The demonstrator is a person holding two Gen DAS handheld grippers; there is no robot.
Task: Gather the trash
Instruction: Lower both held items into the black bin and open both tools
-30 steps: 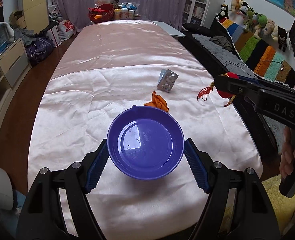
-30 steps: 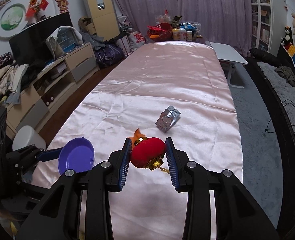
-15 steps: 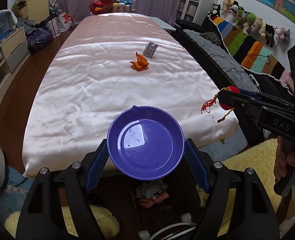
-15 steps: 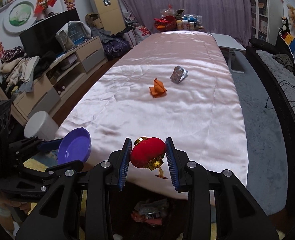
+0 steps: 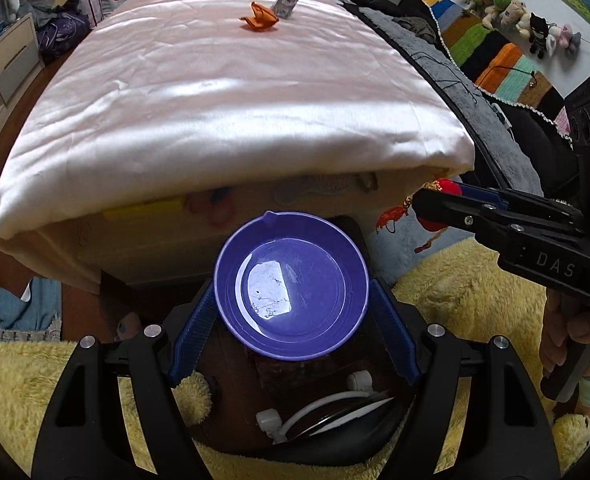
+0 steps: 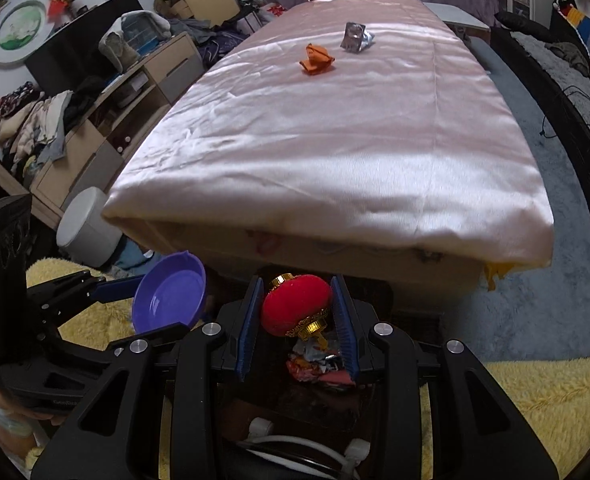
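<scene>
Your right gripper [image 6: 297,312] is clamped on the red lantern [image 6: 295,304], which sits squarely between the pads, tassel end down. The pile of wrappers [image 6: 315,364] lies directly below and just past those jaws, so that hand is nearer the drop. Your left gripper [image 5: 291,312], jaws wide, holds the purple bowl [image 5: 291,288] by its rim.

Both our grippers tilt steeply downward, each clamped.

Our left gripper [image 5: 291,312] presses its blue pads against a purple bowl [image 5: 291,288]; our right gripper [image 6: 297,316] pinches a red lantern ornament [image 6: 295,304], our hand [image 5: 567,340] wrapping its handle.
</scene>
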